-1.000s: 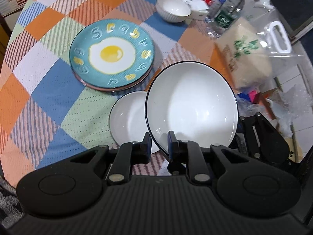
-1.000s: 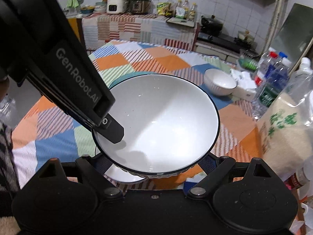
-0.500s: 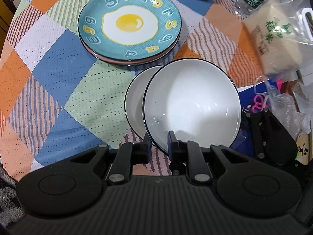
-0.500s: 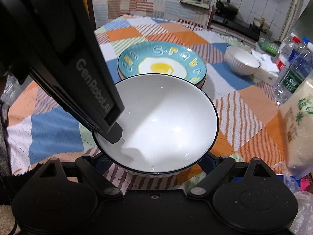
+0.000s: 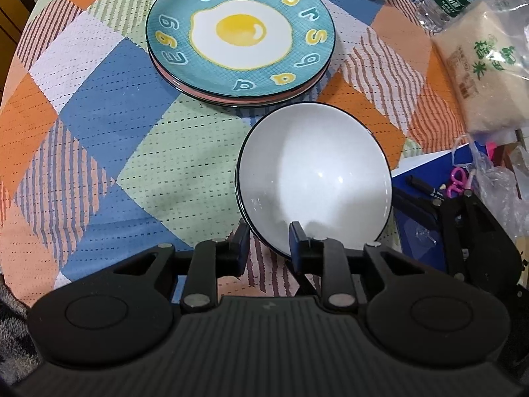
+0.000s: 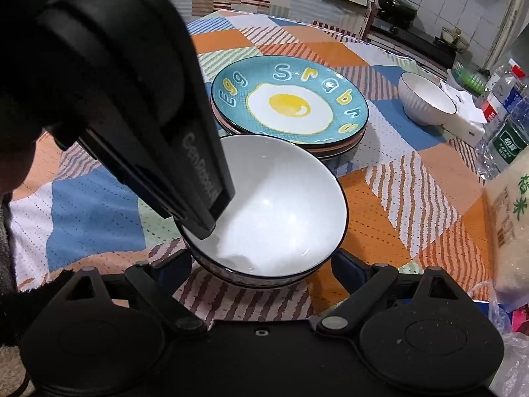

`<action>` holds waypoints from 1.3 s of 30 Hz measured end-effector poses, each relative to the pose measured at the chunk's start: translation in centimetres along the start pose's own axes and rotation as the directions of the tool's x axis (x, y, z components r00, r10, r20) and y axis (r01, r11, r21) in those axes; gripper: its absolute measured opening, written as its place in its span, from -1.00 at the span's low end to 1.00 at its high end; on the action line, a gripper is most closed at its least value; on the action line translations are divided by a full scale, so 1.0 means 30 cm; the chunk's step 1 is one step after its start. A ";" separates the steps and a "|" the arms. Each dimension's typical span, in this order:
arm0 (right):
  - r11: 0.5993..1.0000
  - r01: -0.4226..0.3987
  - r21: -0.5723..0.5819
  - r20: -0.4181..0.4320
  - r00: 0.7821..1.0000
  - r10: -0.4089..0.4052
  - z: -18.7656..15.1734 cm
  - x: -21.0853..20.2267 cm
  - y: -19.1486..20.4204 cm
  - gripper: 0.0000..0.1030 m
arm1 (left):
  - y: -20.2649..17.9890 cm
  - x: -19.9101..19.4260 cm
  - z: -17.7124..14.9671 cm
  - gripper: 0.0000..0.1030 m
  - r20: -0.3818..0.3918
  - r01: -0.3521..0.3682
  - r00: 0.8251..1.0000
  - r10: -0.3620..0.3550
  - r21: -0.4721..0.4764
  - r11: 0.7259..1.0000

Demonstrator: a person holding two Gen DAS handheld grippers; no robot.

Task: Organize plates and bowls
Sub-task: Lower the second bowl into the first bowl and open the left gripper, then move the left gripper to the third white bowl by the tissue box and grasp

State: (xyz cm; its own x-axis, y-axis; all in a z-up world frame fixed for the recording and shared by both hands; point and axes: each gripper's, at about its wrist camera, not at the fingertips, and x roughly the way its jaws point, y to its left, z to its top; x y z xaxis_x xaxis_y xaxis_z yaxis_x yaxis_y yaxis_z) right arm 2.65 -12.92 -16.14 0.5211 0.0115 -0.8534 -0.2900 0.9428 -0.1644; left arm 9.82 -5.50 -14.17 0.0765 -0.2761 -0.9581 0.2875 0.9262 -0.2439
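Still, bowl rim between opening left gripper jaws

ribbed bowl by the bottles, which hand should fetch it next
Right, probably. The right gripper sits on the side of the stacked bowl nearer the ribbed bowl; the left gripper, jaws opening around the stacked bowl's rim, would have to cross over it.

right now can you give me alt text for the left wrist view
A white black-rimmed bowl sits nested in another bowl on a patchwork tablecloth, its near rim between the opening jaws of the left hand-held gripper. Beyond it lies a stack of plates topped by a teal fried-egg plate; a rice bag lies at right.
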 end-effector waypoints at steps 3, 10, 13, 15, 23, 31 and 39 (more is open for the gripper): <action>0.999 0.018 -0.027 0.009 1.000 -0.018 0.008 -0.031 -0.003 0.81 | -0.015 -0.036 -0.001 -0.38 0.008 0.006 1.000 -0.006 0.029 1.000; 1.000 -0.010 -0.016 0.039 0.999 0.011 0.035 -0.149 -0.067 0.82 | -0.046 -0.148 -0.002 -0.37 0.060 0.039 0.997 -0.044 0.083 0.996; 1.000 -0.014 0.014 0.043 0.999 0.013 0.049 -0.187 -0.112 0.82 | -0.064 -0.195 0.001 -0.37 0.097 0.036 0.994 -0.045 0.092 0.995; 0.999 -0.014 0.029 0.057 0.998 0.013 0.058 -0.209 -0.142 0.82 | -0.074 -0.219 0.005 -0.35 0.112 0.041 0.992 -0.051 0.094 0.995; 0.998 -0.015 0.069 0.083 0.996 0.009 0.117 -0.257 -0.273 0.82 | -0.116 -0.322 0.045 -0.34 0.164 0.058 0.983 -0.081 0.143 0.988; 0.993 -0.007 0.115 0.137 0.991 -0.009 0.225 -0.243 -0.423 0.82 | -0.217 -0.384 0.172 -0.28 0.228 0.033 0.969 -0.092 0.251 0.968; 0.981 -0.014 0.196 0.188 0.982 -0.024 0.303 -0.057 -0.591 0.82 | -0.254 -0.302 0.419 -0.17 0.244 0.036 0.964 -0.104 0.270 0.962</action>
State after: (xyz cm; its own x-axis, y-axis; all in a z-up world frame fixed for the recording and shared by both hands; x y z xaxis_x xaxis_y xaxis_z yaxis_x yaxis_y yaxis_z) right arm 14.21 -26.63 -7.28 0.6698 0.0514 -0.7408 -0.1343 0.9895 -0.0528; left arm 18.95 -13.28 -1.75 0.2766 -0.4252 -0.8618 0.5371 0.8120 -0.2283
